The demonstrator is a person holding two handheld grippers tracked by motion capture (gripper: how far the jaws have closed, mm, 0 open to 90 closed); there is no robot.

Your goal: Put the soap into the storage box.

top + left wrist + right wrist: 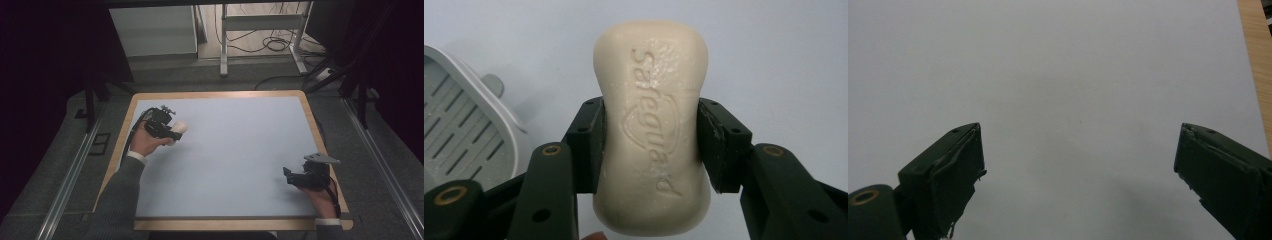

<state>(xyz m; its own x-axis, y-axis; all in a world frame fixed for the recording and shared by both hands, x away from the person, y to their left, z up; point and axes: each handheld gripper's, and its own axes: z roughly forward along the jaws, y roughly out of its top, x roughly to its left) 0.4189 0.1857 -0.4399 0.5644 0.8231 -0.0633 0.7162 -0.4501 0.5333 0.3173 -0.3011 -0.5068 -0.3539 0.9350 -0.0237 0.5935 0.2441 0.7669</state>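
A cream bar of soap (651, 125) stamped with raised lettering sits squeezed between the two black jaws of my left gripper (650, 145), which is shut on it. In the high view the same left gripper (172, 132) is at the table's left with the pale soap (180, 128) sticking out toward the middle. A grey slotted soap dish (461, 125) lies just to the left of the jaws in the left gripper view. My right gripper (1078, 165) stands open over bare mat with nothing between its jaws; in the high view the right gripper (287, 175) rests near the front right.
A light blue-grey mat (230, 160) covers a table with a wooden border (320, 135). Beyond the far edge are metal stand legs (223, 45) and loose cables (275, 45) on the floor.
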